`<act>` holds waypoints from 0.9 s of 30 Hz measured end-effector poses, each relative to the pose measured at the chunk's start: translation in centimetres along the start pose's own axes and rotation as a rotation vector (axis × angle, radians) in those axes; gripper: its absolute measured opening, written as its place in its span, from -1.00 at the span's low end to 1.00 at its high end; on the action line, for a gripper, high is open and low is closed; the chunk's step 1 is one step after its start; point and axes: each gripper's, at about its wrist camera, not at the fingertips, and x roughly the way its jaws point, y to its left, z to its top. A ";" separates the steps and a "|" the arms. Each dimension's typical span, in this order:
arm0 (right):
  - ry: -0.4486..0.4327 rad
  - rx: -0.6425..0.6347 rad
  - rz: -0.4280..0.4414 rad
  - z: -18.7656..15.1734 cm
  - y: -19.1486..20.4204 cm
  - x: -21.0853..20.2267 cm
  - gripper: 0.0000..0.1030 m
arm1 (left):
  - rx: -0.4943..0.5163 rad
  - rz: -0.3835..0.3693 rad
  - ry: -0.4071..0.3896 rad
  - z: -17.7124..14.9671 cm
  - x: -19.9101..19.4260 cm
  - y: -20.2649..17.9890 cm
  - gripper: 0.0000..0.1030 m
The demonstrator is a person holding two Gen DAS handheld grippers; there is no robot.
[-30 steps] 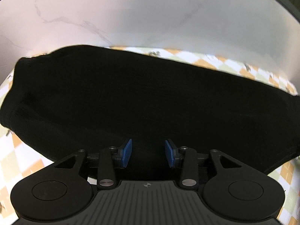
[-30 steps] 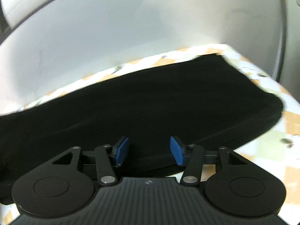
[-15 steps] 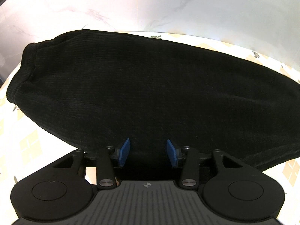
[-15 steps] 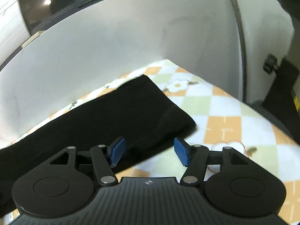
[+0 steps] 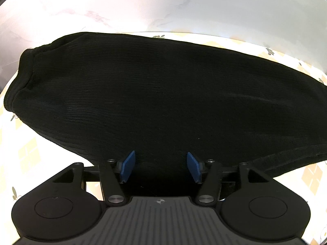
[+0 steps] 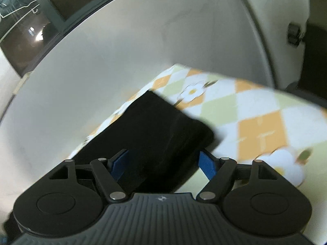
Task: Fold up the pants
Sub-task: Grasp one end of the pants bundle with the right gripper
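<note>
Showing pants point(image 5: 163, 94) waistband left view, folded end point(image 6: 179, 122) right view

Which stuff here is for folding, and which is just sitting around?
For the job:
- black pants
- left tongs, open
- right tongs, open

Just there:
- checked flower tablecloth
- white wall
- dark window

I count one pair of black pants point(image 5: 163, 102), one checkered tablecloth point(image 6: 261, 122) under it, two grippers, left point(image 5: 161, 168) and right point(image 6: 163, 164), each with two blue pads point(image 5: 128, 166), and one window point(image 6: 40, 20).
</note>
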 end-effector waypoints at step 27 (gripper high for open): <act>0.012 -0.051 -0.334 3.0 -1.7 1.1 -0.65 | -0.064 -0.164 0.154 -0.1 -0.4 0.1 0.25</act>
